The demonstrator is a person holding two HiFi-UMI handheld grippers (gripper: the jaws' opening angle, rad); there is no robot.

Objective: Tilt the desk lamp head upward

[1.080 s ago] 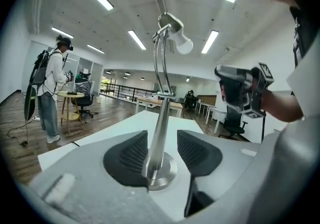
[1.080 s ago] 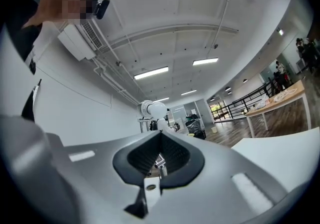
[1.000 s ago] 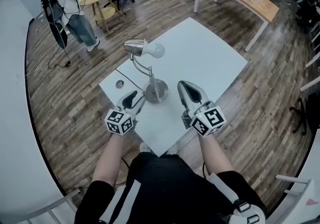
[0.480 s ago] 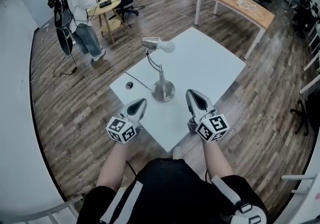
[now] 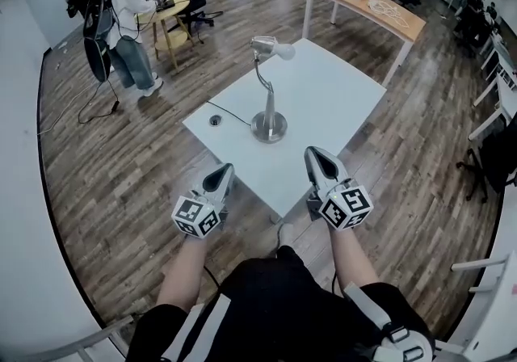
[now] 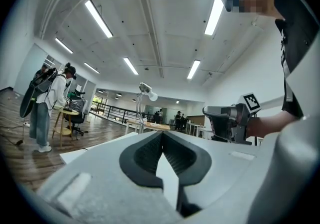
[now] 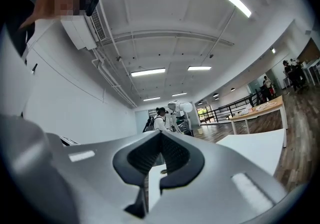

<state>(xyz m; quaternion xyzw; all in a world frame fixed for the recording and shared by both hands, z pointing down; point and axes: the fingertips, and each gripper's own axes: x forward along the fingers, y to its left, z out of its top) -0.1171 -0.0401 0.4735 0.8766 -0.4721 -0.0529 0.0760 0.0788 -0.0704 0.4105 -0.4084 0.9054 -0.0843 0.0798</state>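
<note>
A chrome desk lamp [image 5: 268,122] stands on the white table [image 5: 339,98]; its curved neck carries the head [image 5: 263,46], which lies about level with a white bulb [image 5: 283,50] pointing right. Both grippers hover off the table's near corner, well short of the lamp. My left gripper [image 5: 225,172] is shut and holds nothing. My right gripper [image 5: 317,157] is shut and holds nothing too. The left gripper view shows its closed jaws [image 6: 162,135] with the lamp [image 6: 144,90] far off, and the right gripper [image 6: 225,120] beside. In the right gripper view, the lamp head [image 7: 179,108] rises beyond the closed jaws [image 7: 161,135].
A black cable [image 5: 233,114] runs from the lamp to a round hole [image 5: 215,119] in the tabletop. A person with a backpack [image 5: 121,13] stands by a small round table [image 5: 166,9] at back left. A wooden desk [image 5: 367,1] stands at the back right.
Both grippers have drawn back from the lamp base to beyond the table's near corner. The left gripper's jaws, open beside the base a second ago, are closed now.
</note>
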